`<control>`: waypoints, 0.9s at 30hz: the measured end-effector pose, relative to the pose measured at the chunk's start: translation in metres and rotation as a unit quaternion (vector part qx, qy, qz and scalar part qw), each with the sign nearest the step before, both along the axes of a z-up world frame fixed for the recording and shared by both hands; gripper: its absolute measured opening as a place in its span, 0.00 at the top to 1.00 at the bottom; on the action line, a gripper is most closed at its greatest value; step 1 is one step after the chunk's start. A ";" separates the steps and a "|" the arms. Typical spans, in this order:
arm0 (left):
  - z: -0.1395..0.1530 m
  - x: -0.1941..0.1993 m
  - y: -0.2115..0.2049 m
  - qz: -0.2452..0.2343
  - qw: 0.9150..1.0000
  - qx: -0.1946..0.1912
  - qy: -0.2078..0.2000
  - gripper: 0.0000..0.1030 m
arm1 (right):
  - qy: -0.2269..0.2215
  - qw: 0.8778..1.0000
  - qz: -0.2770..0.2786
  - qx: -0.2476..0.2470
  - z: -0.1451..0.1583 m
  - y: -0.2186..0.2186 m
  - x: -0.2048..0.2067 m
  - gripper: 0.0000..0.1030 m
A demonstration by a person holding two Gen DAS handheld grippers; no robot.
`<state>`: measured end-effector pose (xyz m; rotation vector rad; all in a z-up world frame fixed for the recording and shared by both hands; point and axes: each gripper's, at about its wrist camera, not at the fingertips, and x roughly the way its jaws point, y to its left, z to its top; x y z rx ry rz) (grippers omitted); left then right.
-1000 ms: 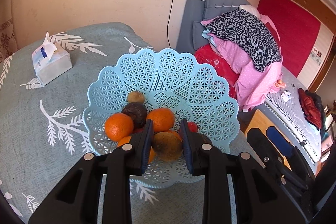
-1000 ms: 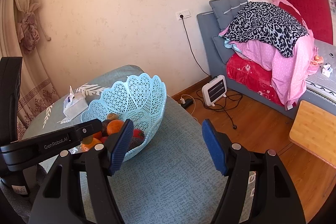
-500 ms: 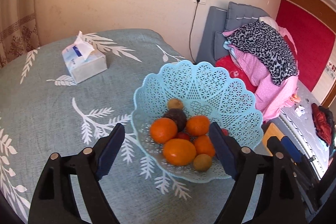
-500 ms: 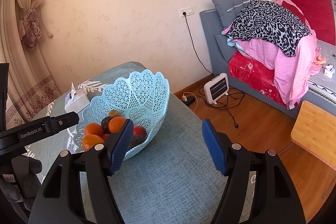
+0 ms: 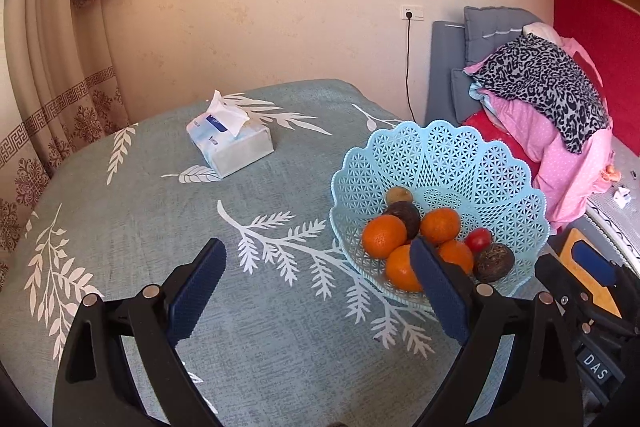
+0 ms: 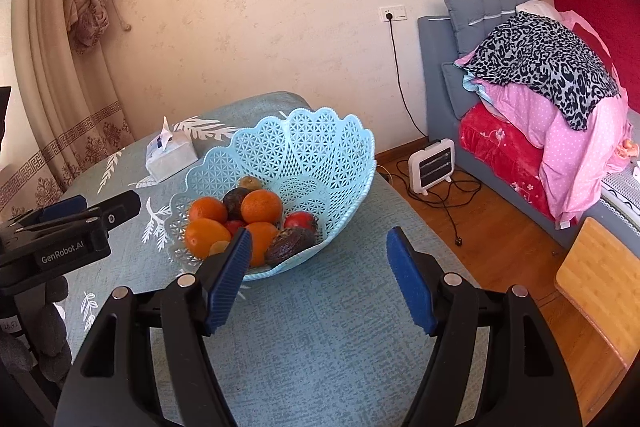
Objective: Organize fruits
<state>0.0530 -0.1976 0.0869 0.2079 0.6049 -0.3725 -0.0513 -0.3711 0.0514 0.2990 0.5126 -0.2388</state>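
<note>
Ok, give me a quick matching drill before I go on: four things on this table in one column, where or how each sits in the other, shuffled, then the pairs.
Things:
1. tissue pack
2. red fruit
3. left claw
4. basket

Place or state:
A. open and empty, over the tablecloth
B. inside the basket, beside the oranges
C. on the table, apart from the basket
D. holds all the fruit

Pairs: 1-C, 2-B, 3-A, 4-D
</note>
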 end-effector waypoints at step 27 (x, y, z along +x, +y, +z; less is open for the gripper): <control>0.009 -0.032 0.015 0.044 0.996 0.051 -0.053 0.10 | 0.030 0.996 0.071 -0.040 0.020 0.039 -0.001 0.08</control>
